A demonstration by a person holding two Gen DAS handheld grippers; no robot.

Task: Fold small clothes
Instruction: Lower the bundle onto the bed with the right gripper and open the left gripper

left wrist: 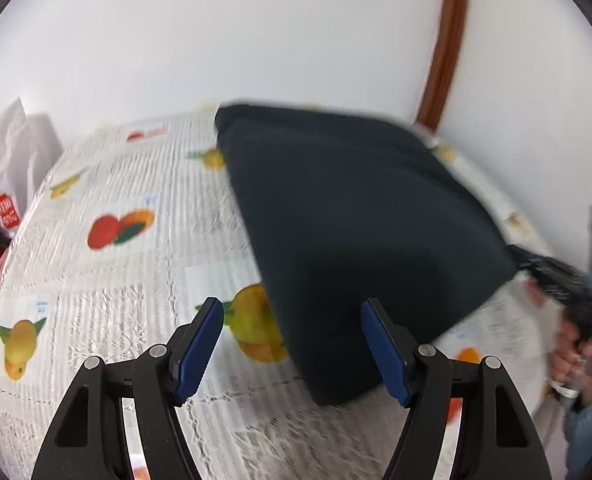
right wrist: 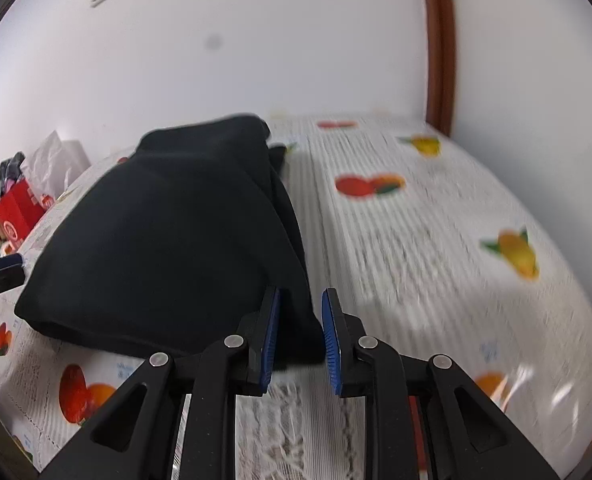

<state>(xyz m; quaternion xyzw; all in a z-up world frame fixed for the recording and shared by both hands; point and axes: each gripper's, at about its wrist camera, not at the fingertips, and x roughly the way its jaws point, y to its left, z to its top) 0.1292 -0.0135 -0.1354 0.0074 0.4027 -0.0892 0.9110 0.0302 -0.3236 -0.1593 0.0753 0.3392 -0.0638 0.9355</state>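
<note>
A dark navy garment (left wrist: 359, 220) lies folded into a thick wedge on the fruit-print tablecloth (left wrist: 108, 280). My left gripper (left wrist: 292, 308) hovers open over its near corner, blue pads wide apart, touching nothing. In the right wrist view the garment (right wrist: 168, 240) fills the left half. My right gripper (right wrist: 300, 296) has its pads a little apart, and the cloth's near right corner lies in the gap without being pinched. From the left wrist view, the right gripper (left wrist: 535, 266) sits at the garment's right corner, held by a hand (left wrist: 575, 352). The left gripper's tip (right wrist: 0, 268) shows at the far left.
A red box (right wrist: 20, 212) and a white bag (left wrist: 8, 152) stand past the table's left end. A white wall and a brown door frame (right wrist: 439, 60) lie behind the table. The cloth-covered table (right wrist: 435, 240) stretches to the right of the garment.
</note>
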